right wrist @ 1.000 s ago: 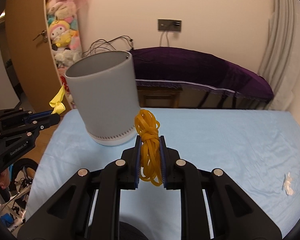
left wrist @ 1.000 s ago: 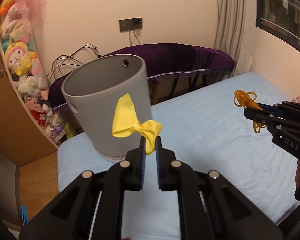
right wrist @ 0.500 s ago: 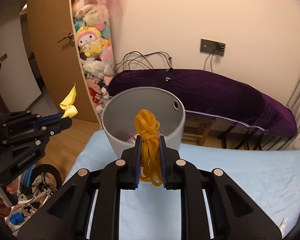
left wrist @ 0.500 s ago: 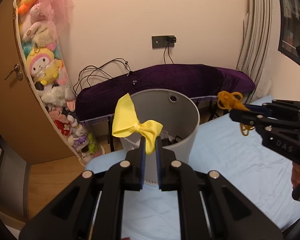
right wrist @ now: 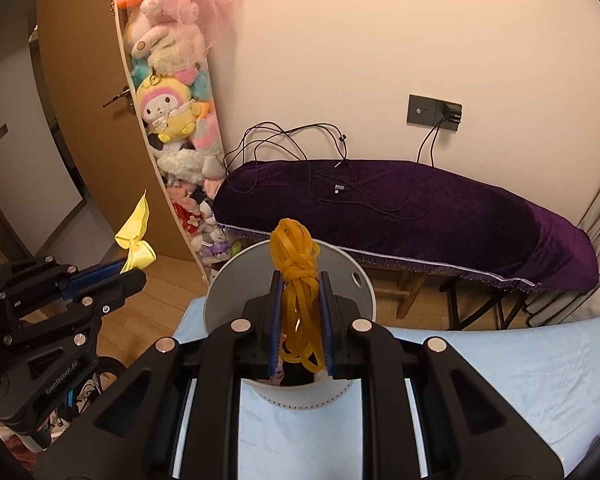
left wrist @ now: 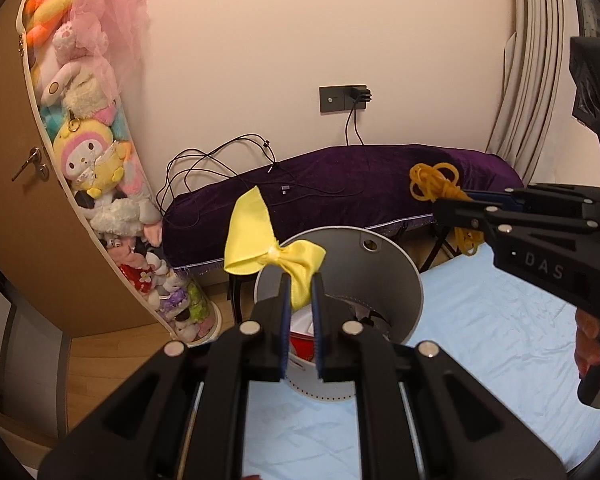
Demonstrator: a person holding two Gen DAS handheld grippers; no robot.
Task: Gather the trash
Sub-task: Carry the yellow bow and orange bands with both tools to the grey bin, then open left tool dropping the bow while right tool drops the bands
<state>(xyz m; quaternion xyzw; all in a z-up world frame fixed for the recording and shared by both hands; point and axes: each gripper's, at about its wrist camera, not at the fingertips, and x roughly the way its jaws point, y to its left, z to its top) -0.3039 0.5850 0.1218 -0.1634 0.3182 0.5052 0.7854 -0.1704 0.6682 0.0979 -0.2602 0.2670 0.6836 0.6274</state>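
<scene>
A grey round bin (left wrist: 384,276) (right wrist: 236,280) stands on the corner of the blue bed sheet (left wrist: 500,344), with trash lying in its bottom. My left gripper (left wrist: 299,280) is shut on a yellow ribbon bow (left wrist: 260,240) and hangs over the bin's near rim. In the right wrist view the same bow (right wrist: 134,240) shows at the left, held in the left gripper (right wrist: 128,270). My right gripper (right wrist: 299,280) is shut on a bundle of orange rubber bands (right wrist: 298,264), just above the bin's opening. That bundle (left wrist: 436,180) also appears at the right of the left wrist view.
A purple covered bench (right wrist: 420,212) with black cables (right wrist: 300,152) stands behind the bin against the wall. A tall hanging holder full of plush toys (left wrist: 88,168) is on the door at the left. Wooden floor (right wrist: 148,300) lies beside the bed. Curtains (left wrist: 540,80) hang at the right.
Both grippers rose and moved toward the bin, carrying the bow and the rubber bands; the bin's opening now lies below them, where earlier I saw its side.
</scene>
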